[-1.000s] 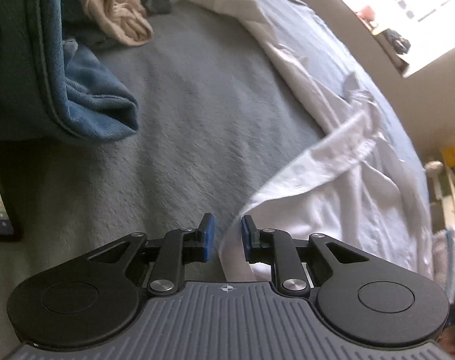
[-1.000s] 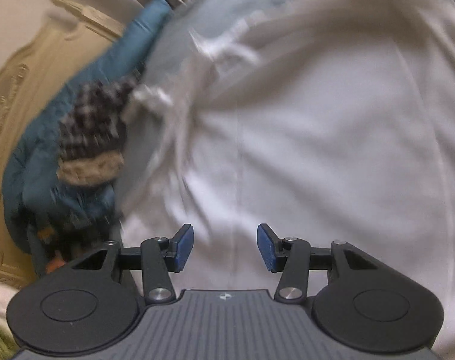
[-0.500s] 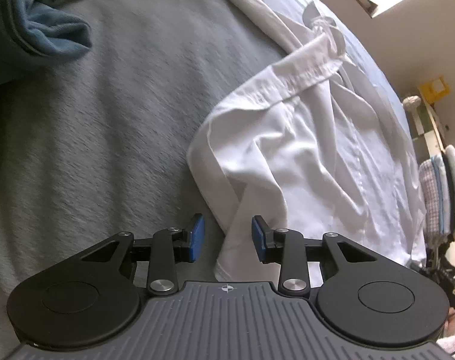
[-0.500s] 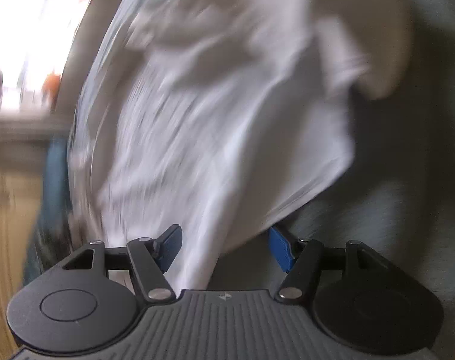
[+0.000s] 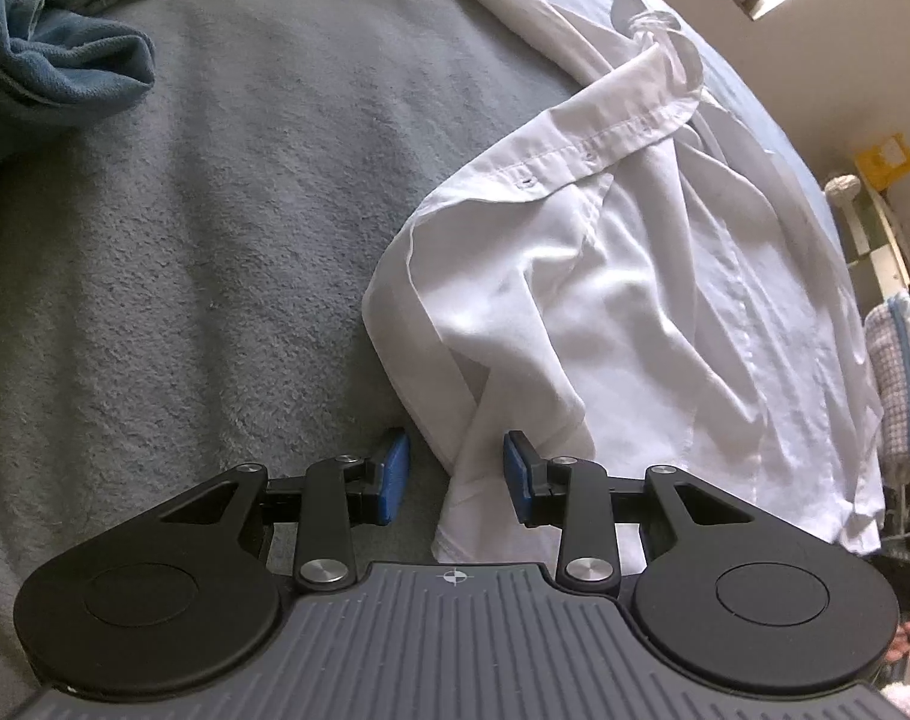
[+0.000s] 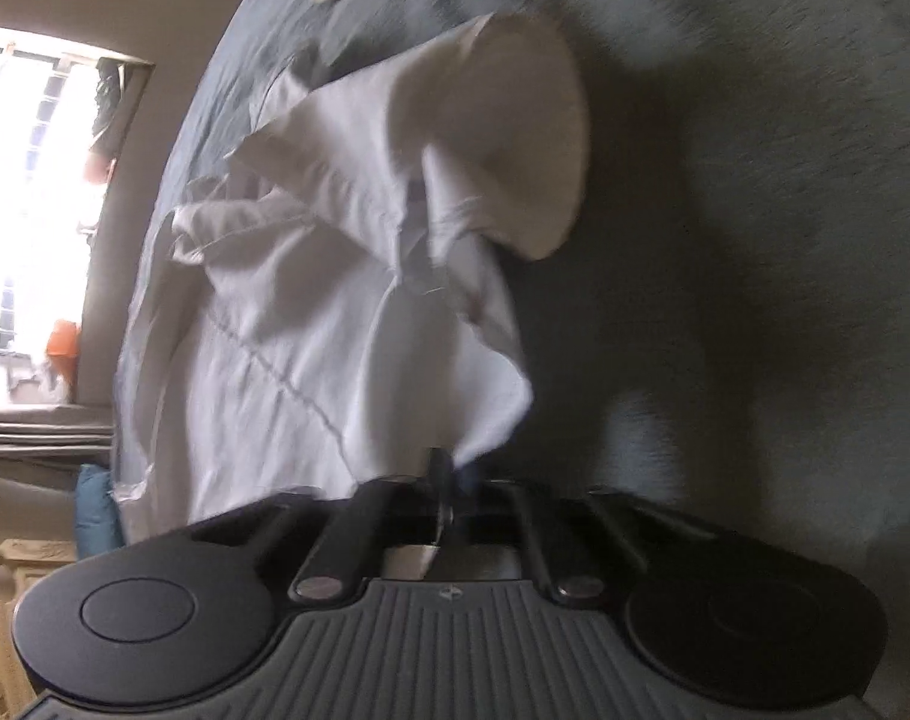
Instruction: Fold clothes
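White shirt (image 5: 665, 312) lies crumpled on the grey bed (image 5: 215, 270); right claw (image 6: 443, 480) just snapped from wide to clenched on its hem corner, left claw (image 5: 455, 477) released astride the other edge, so spreading can start.

Daylight glares from a blown-out window (image 6: 29, 192); right wrist view dim, motion-blurred, fisheye-warped.

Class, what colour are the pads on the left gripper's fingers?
Blue pads, clearest in the left wrist view.
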A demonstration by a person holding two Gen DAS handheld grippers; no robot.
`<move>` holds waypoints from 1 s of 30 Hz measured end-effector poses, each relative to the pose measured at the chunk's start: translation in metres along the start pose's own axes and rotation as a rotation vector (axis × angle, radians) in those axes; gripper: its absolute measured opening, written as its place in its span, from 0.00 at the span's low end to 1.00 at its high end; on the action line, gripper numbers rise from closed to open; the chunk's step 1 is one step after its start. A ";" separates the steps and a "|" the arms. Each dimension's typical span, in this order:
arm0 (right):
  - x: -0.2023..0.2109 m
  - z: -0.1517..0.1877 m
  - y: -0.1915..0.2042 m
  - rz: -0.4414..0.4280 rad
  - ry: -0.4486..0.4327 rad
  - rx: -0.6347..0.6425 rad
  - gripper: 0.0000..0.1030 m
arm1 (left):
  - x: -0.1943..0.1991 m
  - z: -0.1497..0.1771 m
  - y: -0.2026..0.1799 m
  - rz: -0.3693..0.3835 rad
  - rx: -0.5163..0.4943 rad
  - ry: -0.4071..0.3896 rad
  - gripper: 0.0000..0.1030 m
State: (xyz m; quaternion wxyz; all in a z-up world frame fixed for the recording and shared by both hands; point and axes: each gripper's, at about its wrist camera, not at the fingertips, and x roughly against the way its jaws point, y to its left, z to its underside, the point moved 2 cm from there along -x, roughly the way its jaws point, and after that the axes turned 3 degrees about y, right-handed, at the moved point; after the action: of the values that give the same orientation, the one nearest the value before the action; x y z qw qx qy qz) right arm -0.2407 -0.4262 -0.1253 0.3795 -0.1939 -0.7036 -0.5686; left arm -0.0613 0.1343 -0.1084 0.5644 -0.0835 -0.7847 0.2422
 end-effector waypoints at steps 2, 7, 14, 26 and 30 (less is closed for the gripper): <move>0.012 -0.002 0.003 0.039 -0.020 0.059 0.00 | -0.001 -0.001 0.000 -0.001 0.002 0.000 0.33; 0.032 -0.020 0.019 0.200 0.001 0.254 0.00 | -0.002 -0.002 0.001 0.000 -0.009 0.009 0.33; 0.022 -0.017 0.030 0.403 0.094 0.415 0.02 | -0.002 -0.004 0.002 0.003 -0.011 0.014 0.33; 0.058 0.024 0.065 0.663 -0.115 0.726 0.23 | 0.015 -0.001 0.003 -0.026 -0.069 0.024 0.33; 0.053 0.050 0.115 0.391 -0.082 0.871 0.28 | 0.019 0.002 0.000 -0.035 -0.108 0.019 0.33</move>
State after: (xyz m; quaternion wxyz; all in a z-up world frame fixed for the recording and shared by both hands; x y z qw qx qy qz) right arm -0.2093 -0.3554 -0.0132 0.4973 -0.1679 -0.8411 -0.1307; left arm -0.0701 0.1409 -0.0927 0.5708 -0.1022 -0.7925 0.1888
